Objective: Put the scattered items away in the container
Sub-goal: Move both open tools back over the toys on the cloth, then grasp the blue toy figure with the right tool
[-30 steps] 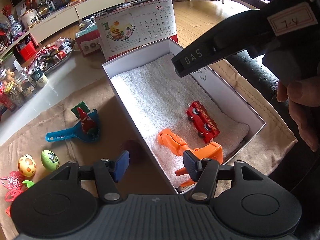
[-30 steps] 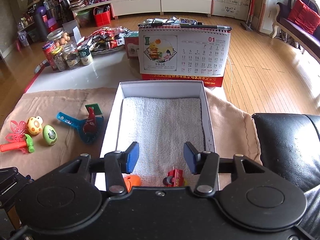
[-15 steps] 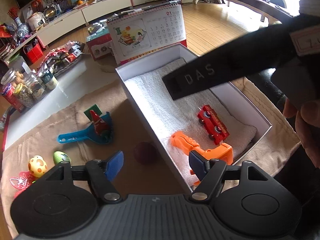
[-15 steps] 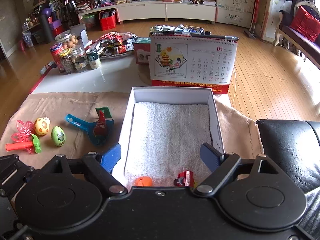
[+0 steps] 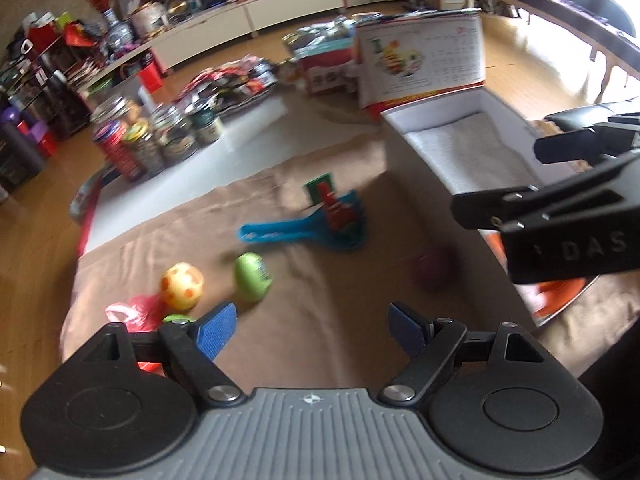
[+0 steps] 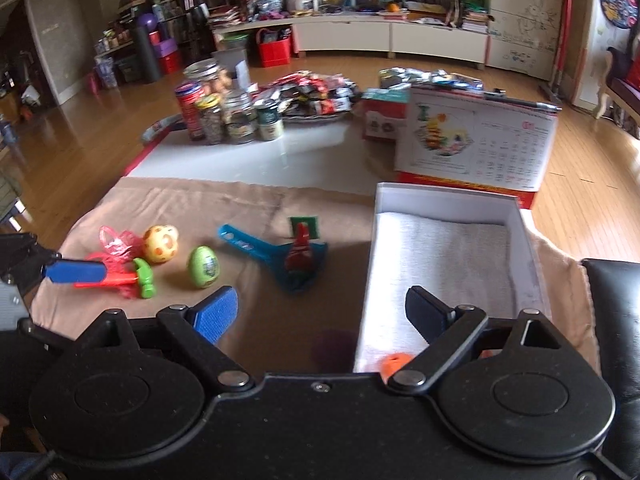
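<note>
Toys lie on a brown cloth (image 6: 256, 208): a green egg (image 5: 253, 276), a yellow spotted egg (image 5: 182, 286), a blue scoop (image 5: 280, 234) with a red toy (image 5: 338, 212) on it, a green-headed hammer (image 6: 136, 278) and a dark purple ball (image 5: 432, 270). The white box (image 6: 448, 200), lined with a towel, holds an orange toy (image 6: 396, 362). My left gripper (image 5: 312, 328) hangs over the cloth near the eggs, its jaws opening with nothing between them. My right gripper (image 6: 322, 310) straddles the box's left wall above the ball, jaws also opening and empty.
A desk calendar (image 6: 476, 144) stands behind the box. Several jars (image 6: 224, 116) and a heap of snack packets (image 6: 316, 96) sit on a white board beyond the cloth. A black leather seat (image 6: 616, 320) is at the right. Pink plastic (image 6: 120, 240) lies by the eggs.
Both grippers have swung left, away from the box and toward the toys on the cloth. Both sets of jaws have widened. The orange toy stays in the box.
</note>
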`<act>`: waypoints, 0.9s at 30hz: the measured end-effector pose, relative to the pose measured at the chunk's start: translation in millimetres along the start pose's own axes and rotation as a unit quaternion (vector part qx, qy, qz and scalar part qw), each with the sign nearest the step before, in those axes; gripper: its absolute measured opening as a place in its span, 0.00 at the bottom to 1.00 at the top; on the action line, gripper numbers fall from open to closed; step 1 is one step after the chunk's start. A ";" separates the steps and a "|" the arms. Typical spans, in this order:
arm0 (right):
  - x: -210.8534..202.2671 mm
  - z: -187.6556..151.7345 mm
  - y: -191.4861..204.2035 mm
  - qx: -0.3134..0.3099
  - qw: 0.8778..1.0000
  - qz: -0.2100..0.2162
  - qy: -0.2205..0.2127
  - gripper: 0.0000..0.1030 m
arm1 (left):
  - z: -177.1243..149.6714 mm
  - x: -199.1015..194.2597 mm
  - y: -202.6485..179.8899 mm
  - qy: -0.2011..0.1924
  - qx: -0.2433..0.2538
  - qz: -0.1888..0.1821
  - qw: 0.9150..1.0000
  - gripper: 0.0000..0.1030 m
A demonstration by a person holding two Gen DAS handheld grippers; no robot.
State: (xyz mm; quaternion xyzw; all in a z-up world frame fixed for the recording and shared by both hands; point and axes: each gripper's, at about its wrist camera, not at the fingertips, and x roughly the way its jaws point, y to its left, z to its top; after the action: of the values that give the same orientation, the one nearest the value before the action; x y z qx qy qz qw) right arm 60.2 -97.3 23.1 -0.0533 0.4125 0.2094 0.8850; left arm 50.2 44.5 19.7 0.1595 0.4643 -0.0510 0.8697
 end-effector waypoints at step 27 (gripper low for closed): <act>125.6 -75.9 169.5 -0.142 0.978 0.135 0.072 0.85 | -126.3 107.7 184.6 0.099 -0.124 0.055 0.986 0.81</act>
State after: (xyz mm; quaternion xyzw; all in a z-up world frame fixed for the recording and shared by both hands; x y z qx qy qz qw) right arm 8.0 77.2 -107.7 -0.1370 0.4442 0.3789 0.8002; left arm 54.7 266.2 -92.0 0.0801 0.5417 0.0709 0.8337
